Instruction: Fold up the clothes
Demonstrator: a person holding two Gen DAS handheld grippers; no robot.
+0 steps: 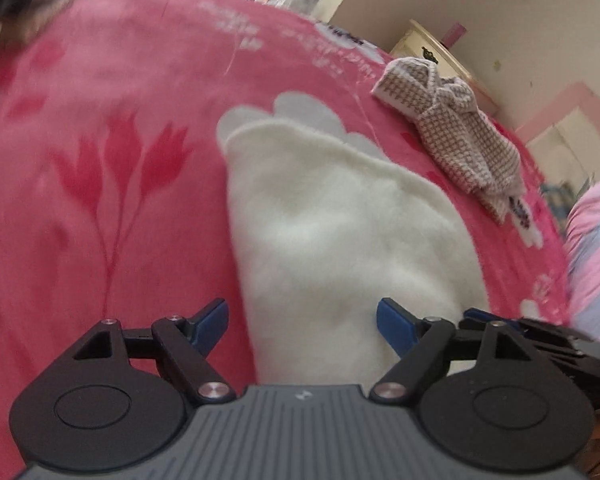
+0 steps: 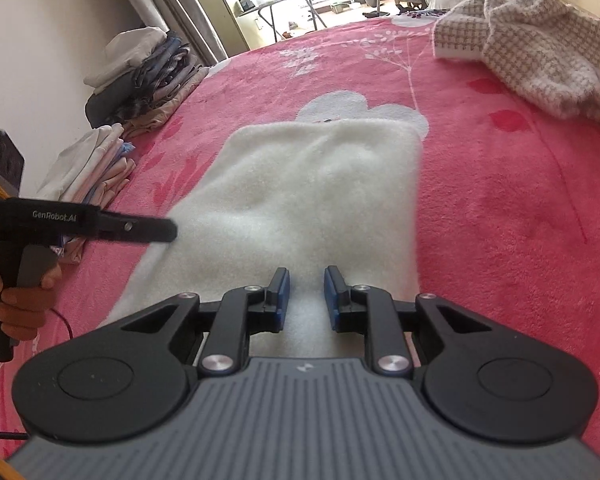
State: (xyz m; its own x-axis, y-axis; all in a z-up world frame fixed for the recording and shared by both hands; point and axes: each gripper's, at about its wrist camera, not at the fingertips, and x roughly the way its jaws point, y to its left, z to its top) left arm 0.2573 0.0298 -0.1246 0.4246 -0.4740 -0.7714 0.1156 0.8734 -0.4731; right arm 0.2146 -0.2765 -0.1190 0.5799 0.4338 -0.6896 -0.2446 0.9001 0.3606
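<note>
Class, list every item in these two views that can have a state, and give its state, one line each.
white fleece garment: folded into a long strip, flat on the blanket
houndstooth garment: crumpled, unfolded
clothes stacks: folded, piled by the wall
left gripper: open, over the fleece's near end
right gripper: narrowly open, fleece between its pads

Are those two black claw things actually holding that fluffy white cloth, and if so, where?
The left gripper stands open and holds nothing. The right gripper has its jaws narrowly apart over the white fleece garment's near edge; whether they pinch it cannot be told.
</note>
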